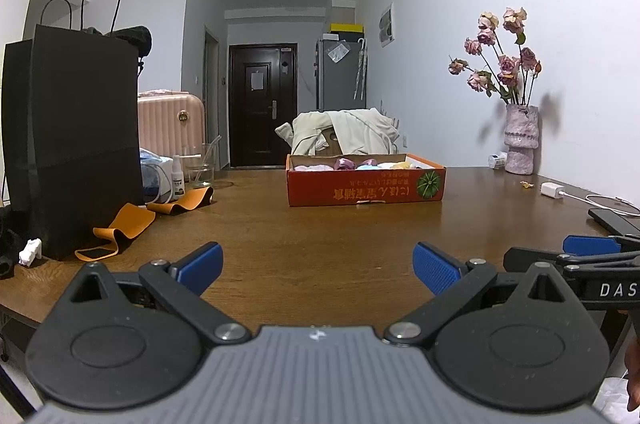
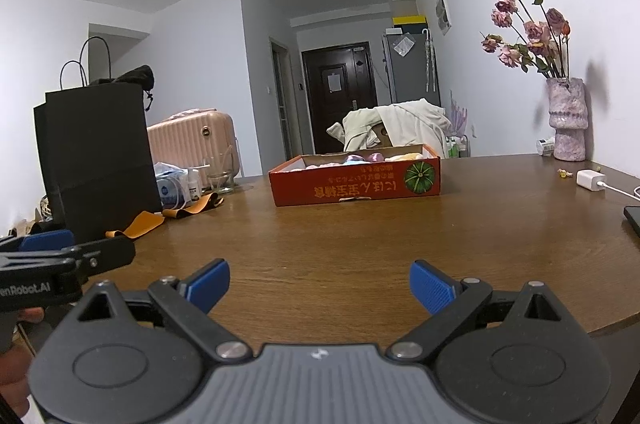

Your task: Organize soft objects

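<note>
A shallow red cardboard box (image 1: 365,185) sits on the far middle of the wooden table (image 1: 320,236); it also shows in the right wrist view (image 2: 356,183). Several soft pastel items (image 1: 345,164) in pink, purple, blue and yellow lie inside it (image 2: 362,158). My left gripper (image 1: 318,270) is open and empty, low over the near table edge. My right gripper (image 2: 319,286) is open and empty beside it. Each gripper shows at the edge of the other's view.
A tall black paper bag (image 1: 80,139) stands at the left with an orange band (image 1: 128,228) lying in front of it. A glass (image 1: 200,165) and small bottle stand behind. A vase of dried roses (image 1: 520,139), a white charger (image 1: 553,190) and a dark phone (image 1: 614,222) are at the right.
</note>
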The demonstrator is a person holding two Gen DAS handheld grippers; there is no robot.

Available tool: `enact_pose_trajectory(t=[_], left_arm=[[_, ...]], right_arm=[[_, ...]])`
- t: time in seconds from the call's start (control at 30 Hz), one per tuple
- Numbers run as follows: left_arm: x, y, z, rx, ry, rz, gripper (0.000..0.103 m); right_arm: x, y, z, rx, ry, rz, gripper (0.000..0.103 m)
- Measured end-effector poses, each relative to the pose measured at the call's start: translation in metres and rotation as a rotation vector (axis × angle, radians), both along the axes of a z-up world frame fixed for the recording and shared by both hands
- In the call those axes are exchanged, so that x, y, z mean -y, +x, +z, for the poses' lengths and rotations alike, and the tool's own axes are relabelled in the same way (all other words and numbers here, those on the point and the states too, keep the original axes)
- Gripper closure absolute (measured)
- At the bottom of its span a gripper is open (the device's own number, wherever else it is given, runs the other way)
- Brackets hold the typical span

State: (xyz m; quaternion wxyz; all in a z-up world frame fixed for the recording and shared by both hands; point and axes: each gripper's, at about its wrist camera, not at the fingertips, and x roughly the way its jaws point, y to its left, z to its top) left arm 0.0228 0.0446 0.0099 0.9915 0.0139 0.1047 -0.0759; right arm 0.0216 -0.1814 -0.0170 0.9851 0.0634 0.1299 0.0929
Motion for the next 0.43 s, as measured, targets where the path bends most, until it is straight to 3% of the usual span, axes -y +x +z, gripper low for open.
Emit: enact_pose_trajectory(t=[0.43], left_arm=[[-0.0018,-0.0051,0.0009,0.038,-0.012,-0.008,0.000]], right_arm=[[-0.0005,-0.0008,0.0015,0.008,-0.003,0.001,0.006]])
